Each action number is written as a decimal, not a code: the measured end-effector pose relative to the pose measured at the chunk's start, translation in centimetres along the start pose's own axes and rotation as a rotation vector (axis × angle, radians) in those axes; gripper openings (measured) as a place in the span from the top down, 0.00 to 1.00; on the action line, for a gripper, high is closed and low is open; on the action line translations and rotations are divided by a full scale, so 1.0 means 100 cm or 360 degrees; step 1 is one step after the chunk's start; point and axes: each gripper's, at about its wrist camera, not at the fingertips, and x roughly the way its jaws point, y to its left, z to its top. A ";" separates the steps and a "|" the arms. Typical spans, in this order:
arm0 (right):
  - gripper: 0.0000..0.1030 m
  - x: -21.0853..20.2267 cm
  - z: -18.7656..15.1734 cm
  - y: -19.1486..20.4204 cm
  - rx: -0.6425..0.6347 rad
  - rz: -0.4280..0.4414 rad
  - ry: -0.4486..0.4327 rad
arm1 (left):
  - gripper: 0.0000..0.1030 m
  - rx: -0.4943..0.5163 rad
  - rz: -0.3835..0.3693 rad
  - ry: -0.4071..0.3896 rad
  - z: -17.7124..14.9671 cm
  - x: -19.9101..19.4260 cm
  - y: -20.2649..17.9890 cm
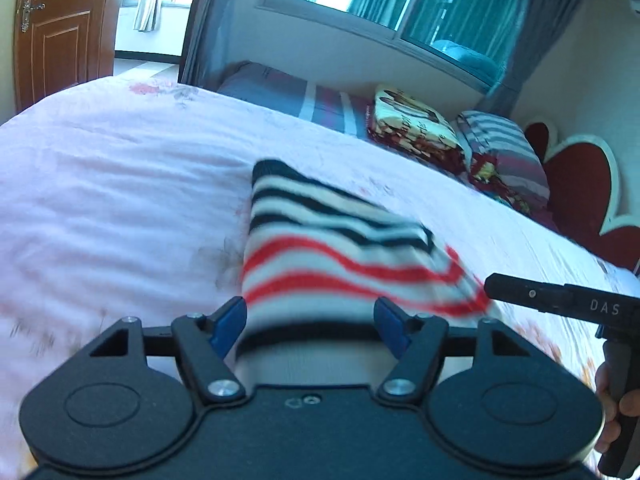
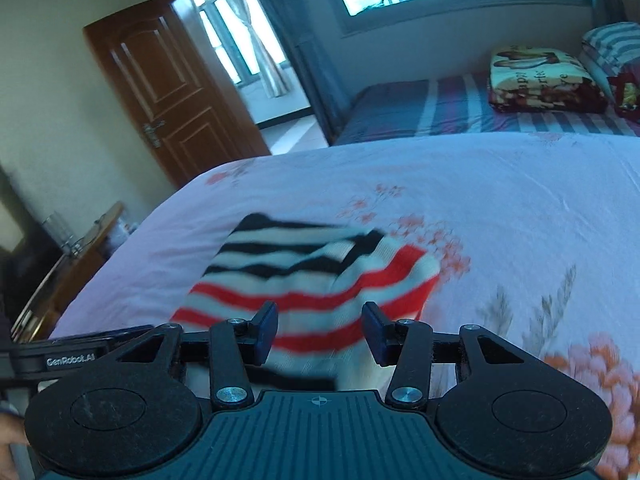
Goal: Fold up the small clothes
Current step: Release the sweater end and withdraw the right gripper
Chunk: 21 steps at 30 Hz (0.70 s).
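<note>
Garment: striped sweater [image 1: 340, 248], folded, lying on pink bedspread [image 1: 100, 200].
Left gripper [image 1: 310, 320]: jaws apart, clear of the knit.
Right gripper [image 2: 320, 330]: jaws apart, nothing clamped.

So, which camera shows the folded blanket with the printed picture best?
The right wrist view: the folded blanket lies nearly whole and level on the striped bed. The left wrist view shows the same blanket smaller, tilted and seen from its end.
</note>
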 end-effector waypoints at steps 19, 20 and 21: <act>0.54 -0.040 -0.084 0.062 -0.0179 -0.0346 -0.0067 | 0.29 0.0086 0.0069 0.0115 -0.041 -0.022 -0.006; 0.54 -0.043 -0.088 0.065 -0.0188 -0.0364 -0.0069 | 0.28 0.0096 0.0068 0.0114 -0.043 -0.025 -0.009; 0.54 -0.042 -0.093 0.067 -0.0189 -0.0385 -0.0058 | 0.27 0.0108 0.0071 0.0105 -0.046 -0.029 -0.012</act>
